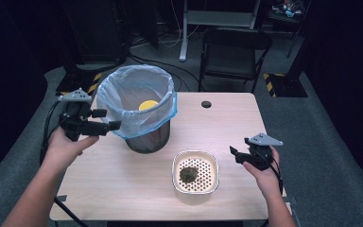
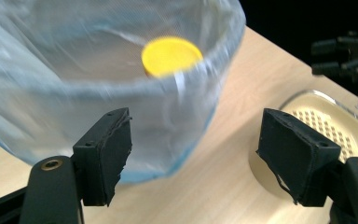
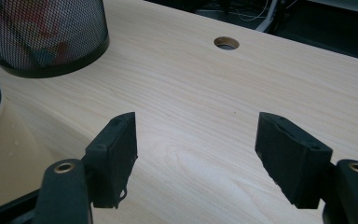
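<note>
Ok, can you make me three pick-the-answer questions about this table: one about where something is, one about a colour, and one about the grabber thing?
1. Where is the yellow disc?
A inside the bin
B beside the bin
C behind the bin

2. What colour is the clump in the dish?
A bright red
B dark greenish-brown
C white

3. How do the jaws of the right gripper stand?
A shut on the disc
B shut on the dish
C open, nothing between them

Answers:
1 A, since the disc lies within the bin's bag.
2 B, since the clump looks dark against the pale dish.
3 C, since bare tabletop shows between the jaws.
</note>
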`<state>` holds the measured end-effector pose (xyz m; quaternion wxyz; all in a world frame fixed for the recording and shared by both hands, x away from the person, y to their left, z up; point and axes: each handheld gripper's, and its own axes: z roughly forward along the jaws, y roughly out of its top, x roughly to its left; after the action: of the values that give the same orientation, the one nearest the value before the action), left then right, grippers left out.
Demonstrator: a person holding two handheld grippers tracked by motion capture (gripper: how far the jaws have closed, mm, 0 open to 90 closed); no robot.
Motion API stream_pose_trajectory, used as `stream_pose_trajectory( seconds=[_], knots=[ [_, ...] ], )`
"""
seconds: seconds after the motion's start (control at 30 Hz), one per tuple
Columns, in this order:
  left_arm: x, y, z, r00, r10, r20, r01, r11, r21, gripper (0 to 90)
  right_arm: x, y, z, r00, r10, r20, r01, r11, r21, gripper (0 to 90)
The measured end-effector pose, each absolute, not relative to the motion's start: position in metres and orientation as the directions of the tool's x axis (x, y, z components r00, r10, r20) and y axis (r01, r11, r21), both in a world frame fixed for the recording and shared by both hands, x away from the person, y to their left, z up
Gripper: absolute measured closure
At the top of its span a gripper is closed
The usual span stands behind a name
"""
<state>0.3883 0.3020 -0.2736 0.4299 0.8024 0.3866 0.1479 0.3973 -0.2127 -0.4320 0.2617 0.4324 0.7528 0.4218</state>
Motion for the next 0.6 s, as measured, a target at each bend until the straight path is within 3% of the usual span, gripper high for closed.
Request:
stream_pose_trajectory(
  seconds=[0.23, 0.6],
  knots=[
    [0.376, 0.309, -0.331, 0.657, 0.750, -0.082, 0.497, -0.349, 0.795, 25.6, 0.397, -0.213, -0.433, -0.484, 0.875, -0.028, 0.436, 0.269, 0.859, 29.0],
    [0.378, 0.325, -0.423, 0.593, 0.790, -0.153, 0.534, -0.244, 0.809, 26.5, 0.400, -0.218, -0.440, -0.480, 0.876, -0.041, 0.443, 0.283, 0.850, 29.0]
  ],
)
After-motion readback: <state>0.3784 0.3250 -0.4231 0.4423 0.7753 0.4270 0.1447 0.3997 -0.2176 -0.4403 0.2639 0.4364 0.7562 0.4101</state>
